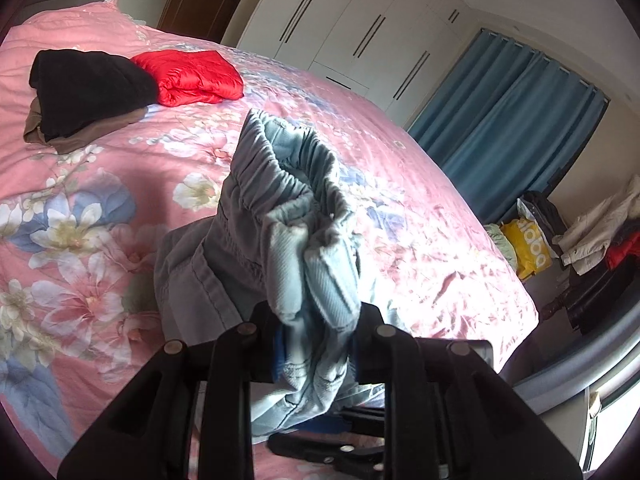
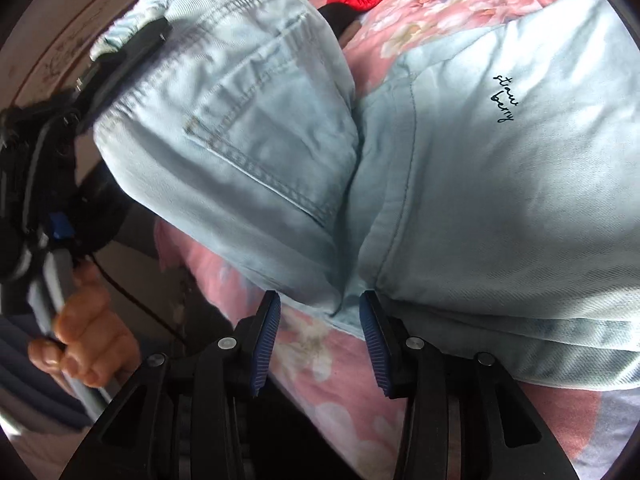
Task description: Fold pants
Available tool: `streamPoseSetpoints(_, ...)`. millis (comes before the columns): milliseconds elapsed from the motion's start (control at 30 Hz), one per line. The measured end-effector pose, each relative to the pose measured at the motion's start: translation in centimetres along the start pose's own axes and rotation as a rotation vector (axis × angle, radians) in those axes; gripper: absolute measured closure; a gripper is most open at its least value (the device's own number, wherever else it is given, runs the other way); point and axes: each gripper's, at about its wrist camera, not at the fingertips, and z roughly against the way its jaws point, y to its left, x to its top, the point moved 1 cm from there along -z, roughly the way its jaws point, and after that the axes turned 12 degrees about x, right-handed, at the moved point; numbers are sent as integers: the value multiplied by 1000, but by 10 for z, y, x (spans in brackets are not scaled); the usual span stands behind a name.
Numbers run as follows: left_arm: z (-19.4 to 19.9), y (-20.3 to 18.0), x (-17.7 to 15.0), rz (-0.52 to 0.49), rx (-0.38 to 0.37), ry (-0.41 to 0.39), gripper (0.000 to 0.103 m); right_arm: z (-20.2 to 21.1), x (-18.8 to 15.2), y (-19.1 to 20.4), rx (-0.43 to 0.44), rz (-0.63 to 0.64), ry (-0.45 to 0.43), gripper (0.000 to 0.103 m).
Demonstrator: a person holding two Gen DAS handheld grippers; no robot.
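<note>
The pale denim pants (image 1: 280, 216) are clamped at the bunched waistband by the left gripper (image 1: 316, 344); the right gripper (image 2: 320, 340) is held apart, its fingers (image 2: 266, 344) empty, over the bed (image 1: 100, 200).

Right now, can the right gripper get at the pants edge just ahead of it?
Probably yes: the right gripper is open, nothing between it and the pants hem lying on the bedspread.

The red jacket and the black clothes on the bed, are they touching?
Touching. The left wrist view shows the red jacket pressed against the black clothes with no bedspread between them.
</note>
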Motion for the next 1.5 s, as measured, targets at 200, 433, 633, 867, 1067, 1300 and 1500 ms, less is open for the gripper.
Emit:
streamPoseSetpoints(200,-25,-21,-8,-57,-11,58,80,78,1,-7,17,-27,-201,49)
streamPoseSetpoints(433,-48,-61,-30,-248,61,87,72,130,-11,-54,209,-291,-473,37)
streamPoseSetpoints(633,-83,-74,-53,-335,45,210,48,125,10,-49,288,-345,-496,22)
streamPoseSetpoints(867,-68,-54,-61,-290,11,225,44,130,10,-57,165,-370,-474,22)
streamPoseSetpoints(1067,-39,-7,-62,-100,13,217,31,117,9,-58,-72,-354,-468,66)
streamPoseSetpoints(1300,-27,20,-65,-25,57,210,31,112,14,-43,-216,-252,-473,75)
streamPoseSetpoints(1500,-28,26,-70,-13,59,219,30,152,21,-7,-250,-109,-596,76)
